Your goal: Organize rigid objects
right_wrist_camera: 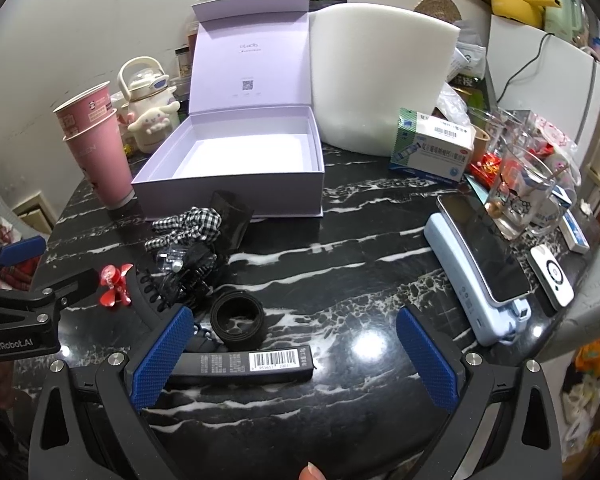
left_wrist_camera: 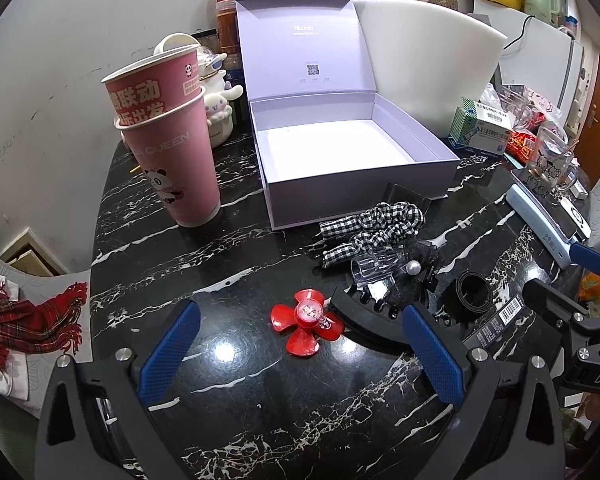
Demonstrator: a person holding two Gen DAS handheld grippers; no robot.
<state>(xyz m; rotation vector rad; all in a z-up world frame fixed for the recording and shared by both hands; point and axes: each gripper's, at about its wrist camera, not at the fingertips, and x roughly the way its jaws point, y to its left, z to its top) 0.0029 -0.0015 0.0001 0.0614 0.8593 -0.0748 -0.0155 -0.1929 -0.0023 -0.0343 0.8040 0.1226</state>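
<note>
An open lilac box stands empty on the black marble table. In front of it lie a checked scrunchie, a clear clip with a pearl, a black comb clip, a red flower clip, a black band roll and a long black barcode box. My left gripper is open around the red flower clip, just above the table. My right gripper is open over the barcode box's right end.
Stacked pink paper cups stand left of the box. A white foam block leans behind it. A medicine carton, a glass, a phone on a blue case and a white puck crowd the right side.
</note>
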